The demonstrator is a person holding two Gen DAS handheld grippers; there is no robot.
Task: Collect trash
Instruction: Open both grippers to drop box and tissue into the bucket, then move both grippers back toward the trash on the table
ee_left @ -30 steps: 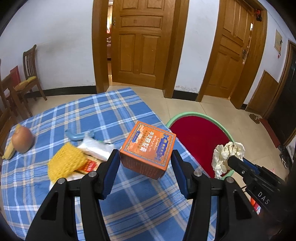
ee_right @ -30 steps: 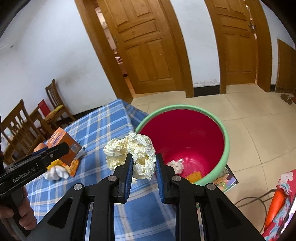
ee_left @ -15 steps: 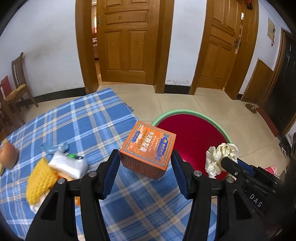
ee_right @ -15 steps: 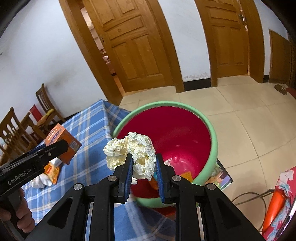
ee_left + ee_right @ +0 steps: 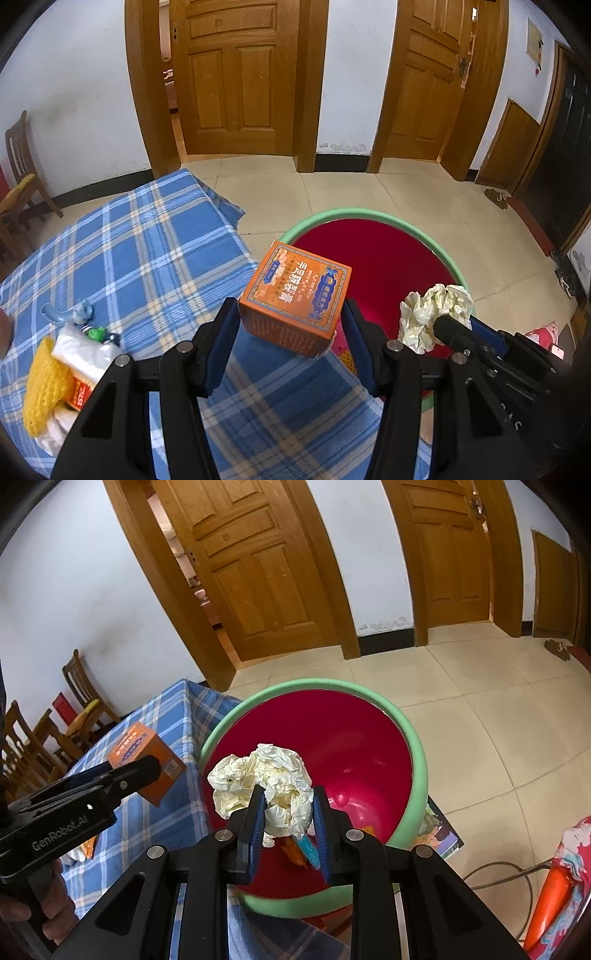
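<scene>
Paper wad (image 5: 271, 781) above red bin (image 5: 417, 760)

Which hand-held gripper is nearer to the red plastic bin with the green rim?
Right. The right hand-held gripper holds crumpled paper over the bin; the left hand-held gripper holds an orange box over the table edge.

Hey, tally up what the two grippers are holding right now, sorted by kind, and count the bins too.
Orange box in the left gripper: 1
Crumpled paper wad in the right gripper: 1
Red bin with green rim: 1
Total: 3
</scene>
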